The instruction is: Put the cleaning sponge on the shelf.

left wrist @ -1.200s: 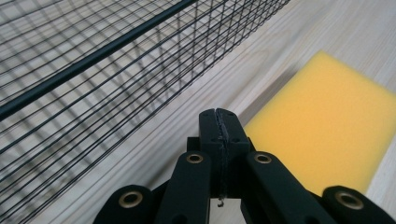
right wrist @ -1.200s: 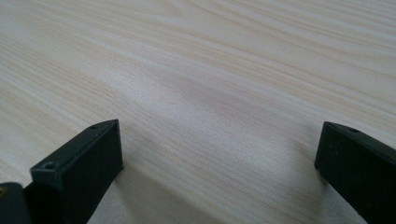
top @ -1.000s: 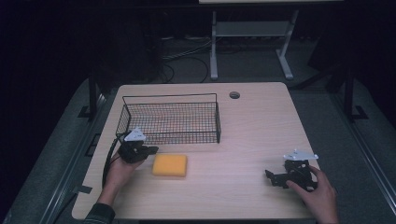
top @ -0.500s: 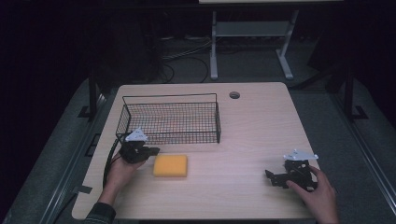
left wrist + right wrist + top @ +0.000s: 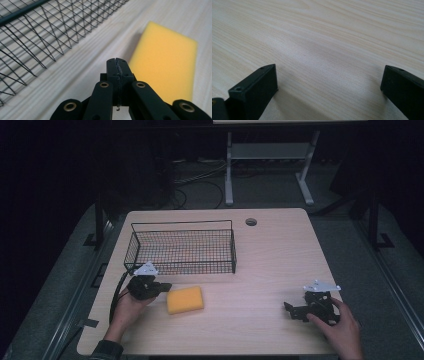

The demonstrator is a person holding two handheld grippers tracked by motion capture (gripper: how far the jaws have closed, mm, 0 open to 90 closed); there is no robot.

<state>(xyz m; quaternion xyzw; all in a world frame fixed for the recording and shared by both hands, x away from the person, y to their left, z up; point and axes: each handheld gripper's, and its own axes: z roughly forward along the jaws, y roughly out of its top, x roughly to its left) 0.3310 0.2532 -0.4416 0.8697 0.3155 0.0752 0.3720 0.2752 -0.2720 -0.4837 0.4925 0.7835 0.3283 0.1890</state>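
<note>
Here, the left gripper (image 5: pixel 117 62) is closed beside the sponge (image 5: pixel 165 62); the right gripper (image 5: pixel 329 82) gapes, empty.

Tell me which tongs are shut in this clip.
The left tongs, beside the yellow sponge, have jaws pressed together; the right tongs stand wide open over bare table.

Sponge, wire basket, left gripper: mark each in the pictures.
sponge (image 5: pixel 185 300), high view, middle of its yellow top face.
wire basket (image 5: pixel 184 224), high view, far rim.
left gripper (image 5: pixel 117 65), left gripper view, tips of its closed jaws.
</note>
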